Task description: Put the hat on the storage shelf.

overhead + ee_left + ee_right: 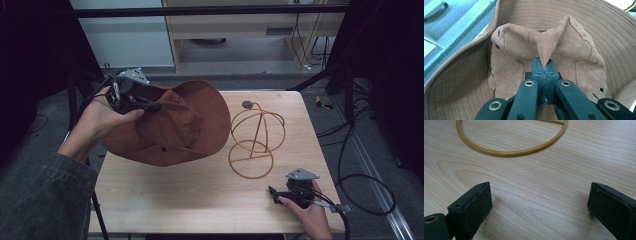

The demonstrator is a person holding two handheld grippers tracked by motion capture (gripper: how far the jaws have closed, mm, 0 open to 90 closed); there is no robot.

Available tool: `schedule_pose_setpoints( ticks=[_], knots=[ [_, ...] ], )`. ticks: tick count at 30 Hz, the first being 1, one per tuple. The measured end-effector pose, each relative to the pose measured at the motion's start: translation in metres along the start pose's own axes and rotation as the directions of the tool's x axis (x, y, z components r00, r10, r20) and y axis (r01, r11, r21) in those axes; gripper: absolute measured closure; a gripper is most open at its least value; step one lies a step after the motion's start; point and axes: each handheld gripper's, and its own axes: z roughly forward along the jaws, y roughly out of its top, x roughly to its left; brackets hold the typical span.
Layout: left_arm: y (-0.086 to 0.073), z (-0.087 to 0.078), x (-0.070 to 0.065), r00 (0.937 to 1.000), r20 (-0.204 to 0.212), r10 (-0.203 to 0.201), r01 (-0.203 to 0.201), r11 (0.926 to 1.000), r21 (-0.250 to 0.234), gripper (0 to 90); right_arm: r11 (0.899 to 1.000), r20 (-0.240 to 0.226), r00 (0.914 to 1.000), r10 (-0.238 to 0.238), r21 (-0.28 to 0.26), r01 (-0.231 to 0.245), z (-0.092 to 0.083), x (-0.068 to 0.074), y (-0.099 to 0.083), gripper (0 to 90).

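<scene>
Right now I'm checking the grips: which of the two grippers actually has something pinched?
The left gripper: its fingers are shut on a fold of the brown hat. The right gripper rests open, nothing between its fingers.

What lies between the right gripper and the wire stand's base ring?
Nothing: bare table separates the right gripper, jaws open, from the stand's ring, as the right gripper view shows.

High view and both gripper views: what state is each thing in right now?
Brown suede brimmed hat: lifted at its left side, crown fabric pinched into a fold.
Left gripper: shut on the hat's crown.
Right gripper: open, nothing between the jaws, low over the table.
Gold wire hat stand: upright on its ring base, bare, hat not on it.
Light wooden table: bearing the stand.
</scene>
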Motion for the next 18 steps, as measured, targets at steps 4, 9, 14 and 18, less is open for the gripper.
schedule_pose_setpoints(
  ticks=[4,9,14,18],
  knots=[
    [0.003,-0.006,-0.001,1.0,0.003,0.003,-0.003,0.9999,-0.015,89.2,1.0,0.0,1.0,0.0,0.0,0.0,0.0,0.0,0.0,5.7],
    [0.01,-0.015,-0.004,0.9999,0.007,0.009,-0.008,0.9991,-0.042,89.1,1.0,0.0,1.0,0.0,0.0,0.0,0.0,0.0,0.0,5.8],
    [0.021,-0.024,-0.007,0.9998,-0.002,0.021,-0.021,0.9981,-0.057,89.2,1.0,-0.001,1.0,0.002,0.001,-0.002,0.0,0.0,0.0,5.8],
    [0.03,-0.033,-0.009,0.9995,-0.001,0.03,-0.03,0.997,-0.072,89.2,1.0,-0.001,1.0,0.006,0.002,-0.006,0.0,0.0,0.0,5.8]
  ],
)
